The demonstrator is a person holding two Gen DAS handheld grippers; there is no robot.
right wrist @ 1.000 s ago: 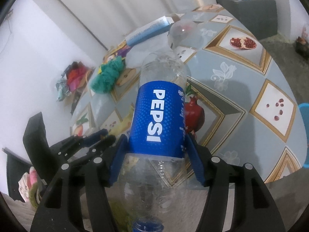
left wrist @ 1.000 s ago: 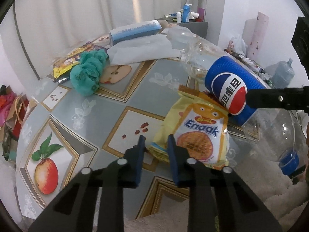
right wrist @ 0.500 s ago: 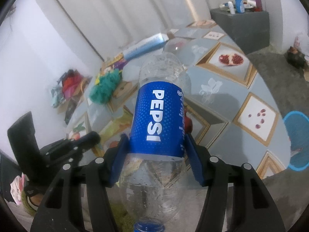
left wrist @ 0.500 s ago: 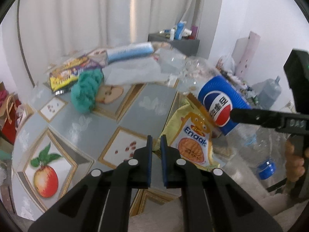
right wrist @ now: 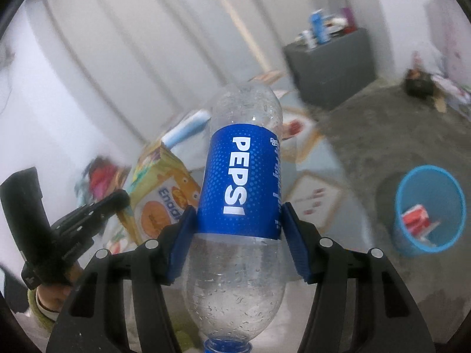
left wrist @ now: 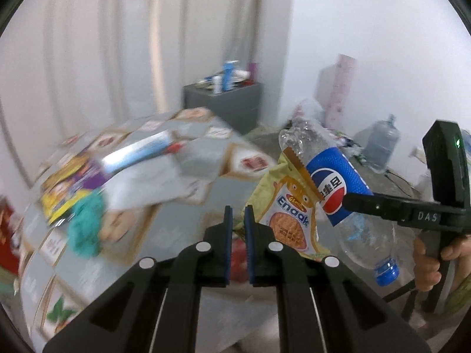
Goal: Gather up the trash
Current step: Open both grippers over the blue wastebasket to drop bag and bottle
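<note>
- left tool has just been closing; jaws now nearly together, pinching the edge of the enaak snack packet, which hangs off the right pad.
- 1 sec back that packet lay flat on the desk w/ the jaws open beside it; now it's lifted clear, desk dropping away below and blurred.
- right tool grips the pepsi bottle across its blue label, cap toward the camera; same hold as before.
- both pieces of trash are off the desk and side by side in the air.
- blue bin has come into the right view, on the floor to the right, something red already in it.
- i read it as pickup done, carry to bin next.
- teal cloth, boxes and paper left on the desk; more trips likely.
</note>
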